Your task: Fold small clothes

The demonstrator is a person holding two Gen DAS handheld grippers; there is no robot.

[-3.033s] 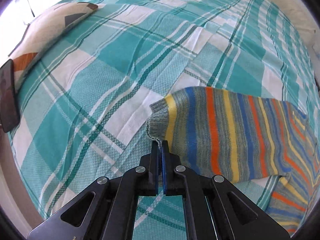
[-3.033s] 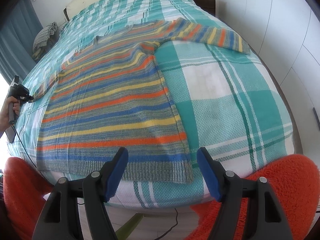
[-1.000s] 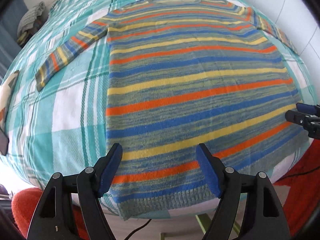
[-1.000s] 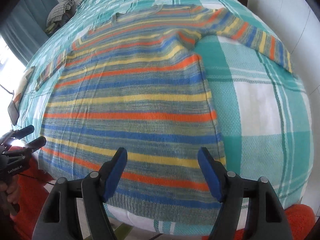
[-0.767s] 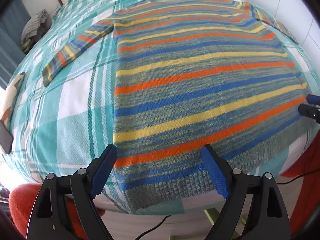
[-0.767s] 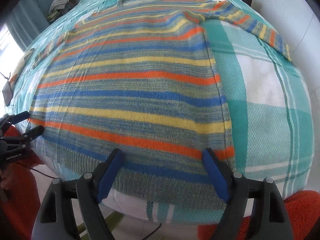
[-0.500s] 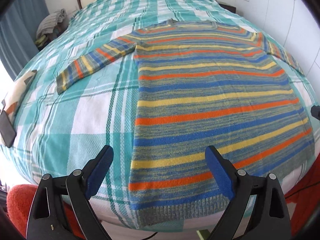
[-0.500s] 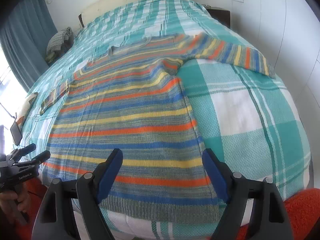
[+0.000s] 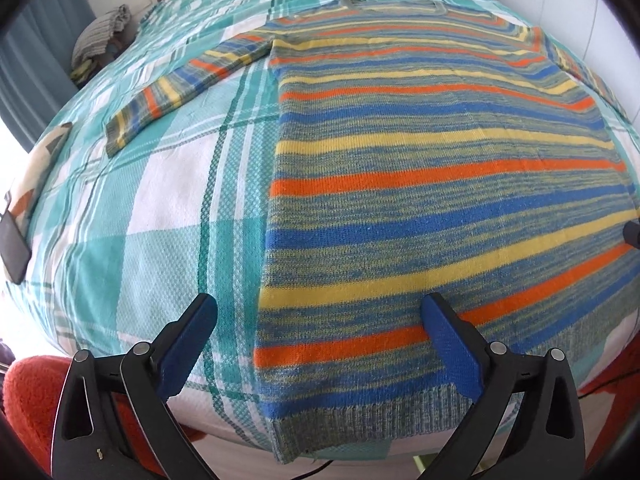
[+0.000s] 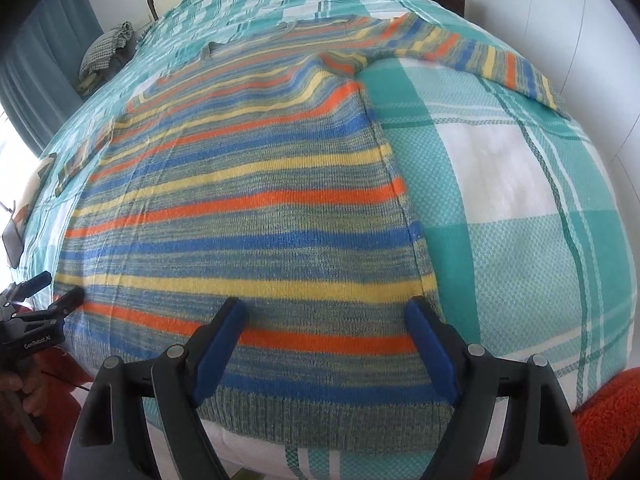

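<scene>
A striped knit sweater [image 9: 420,184] in blue, orange, yellow and grey lies flat on a teal plaid bedspread [image 9: 132,216], hem toward me, both sleeves spread out. My left gripper [image 9: 320,312] hangs above the hem's left corner, its jaws opening wide with nothing pressed between the pads. In the right wrist view the same sweater [image 10: 248,208] fills the middle. My right gripper [image 10: 324,312] stands open above the hem's right corner, touching nothing. The left gripper [image 10: 52,288] shows at that view's left edge, held by a hand.
A dark phone [image 9: 14,244] and a patterned pillow [image 9: 40,160] lie at the bed's left edge. A checked cloth bundle [image 10: 106,50] sits by the curtain. A white wall [image 10: 560,20] runs along the right. Orange fleece sleeves [image 9: 28,400] show below.
Both grippers have come closer to the sweater's hem and lower over the bed. The left jaws have spread wider; the right jaws have widened slightly.
</scene>
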